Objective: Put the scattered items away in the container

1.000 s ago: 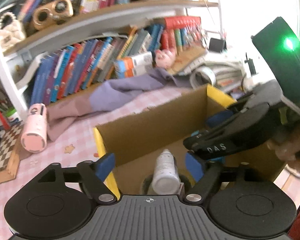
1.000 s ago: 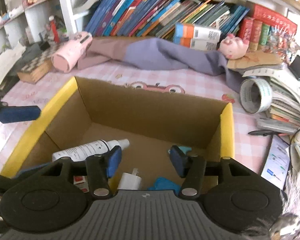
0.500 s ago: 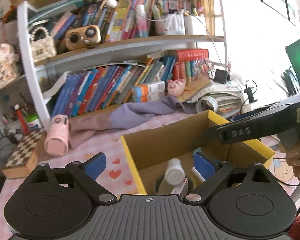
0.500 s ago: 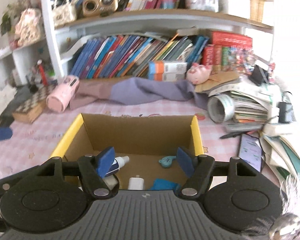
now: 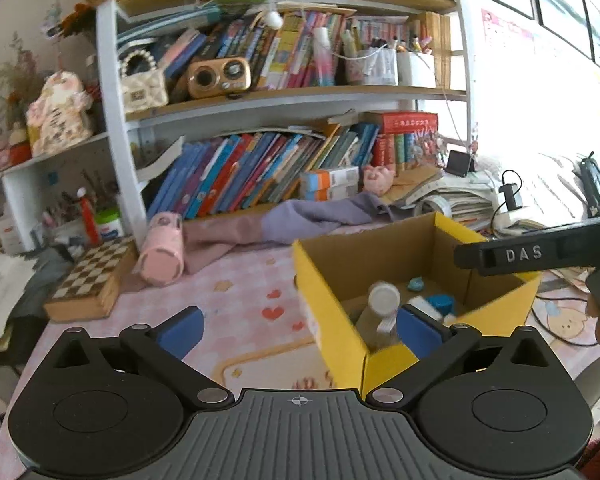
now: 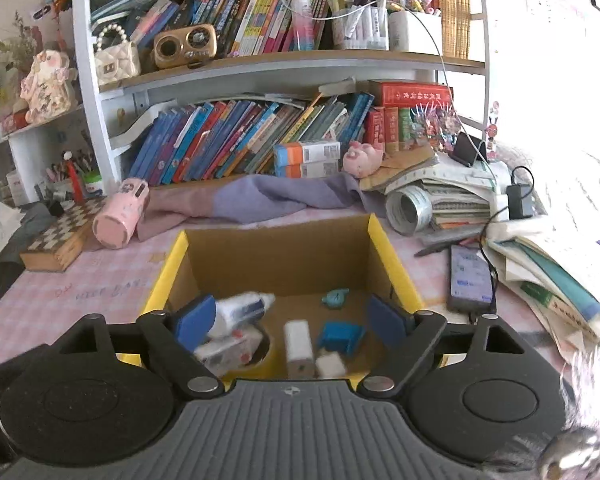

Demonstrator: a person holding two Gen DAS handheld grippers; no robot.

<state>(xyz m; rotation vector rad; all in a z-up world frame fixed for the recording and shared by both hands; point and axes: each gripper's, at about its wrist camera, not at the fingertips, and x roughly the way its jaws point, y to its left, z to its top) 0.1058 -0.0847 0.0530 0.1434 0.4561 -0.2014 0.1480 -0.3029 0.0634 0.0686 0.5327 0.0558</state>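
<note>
Both claws pull back from the box with nothing in them.

The left claw [image 5: 298, 330] is opening wide and holds nothing; the right claw [image 6: 286, 320] is opening too, also with nothing between its blue pads. The box [image 6: 278, 254] sits on the pink worktop [image 5: 240, 300], and inside the box lie a white bottle [image 6: 240, 310], a small white block [image 6: 298, 346], a blue thing [image 6: 340, 336] and a little teal thing [image 6: 335, 298]. A second ago both claws were low over the box, close to these things; now the box looks smaller and farther off, and more of the bookshelf [image 6: 284, 64] behind the box shows. I think this drop is done. A pink cup [image 6: 120, 220] lies left of the box, not in it yet.
</note>
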